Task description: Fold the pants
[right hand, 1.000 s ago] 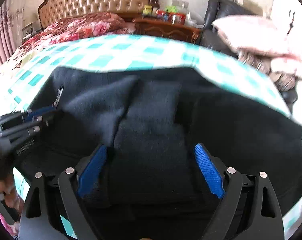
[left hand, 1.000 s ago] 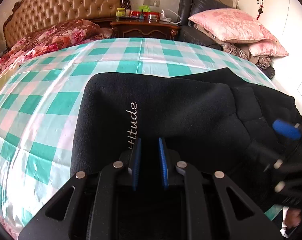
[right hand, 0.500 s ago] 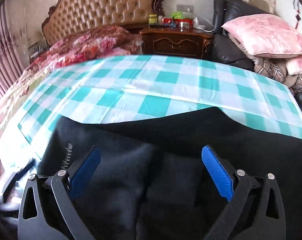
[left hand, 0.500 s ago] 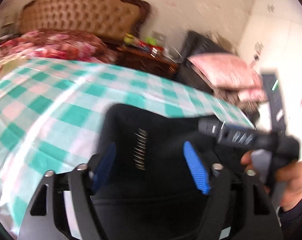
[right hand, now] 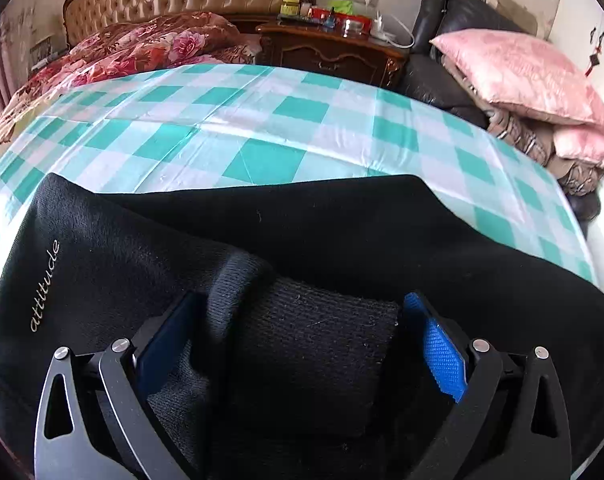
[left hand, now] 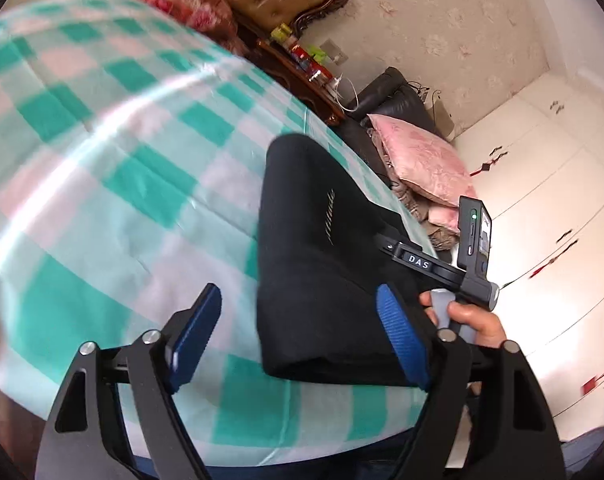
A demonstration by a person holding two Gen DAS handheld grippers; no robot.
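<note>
1. The left claw (left hand: 302,332) is closing, with the edge of the folded pants (left hand: 322,264) between its pads, untouched.
2. The right claw (right hand: 297,344) gapes wide, straddling the pants' ribbed cuffs (right hand: 314,344).
3. The pants lie on the checked bed (right hand: 261,120), pink pillow (right hand: 518,68) at two o'clock.

The left gripper (left hand: 302,340) is rolled to one side and points gently downward, its blue-padded jaws apart and closing a little, pressing on nothing. The right gripper (right hand: 302,348) points steeply down with its jaws spread as wide as they go, the pads not squeezing. The person's right hand (left hand: 470,322) wraps around that gripper's handle, fingers curled at the trigger.
</note>
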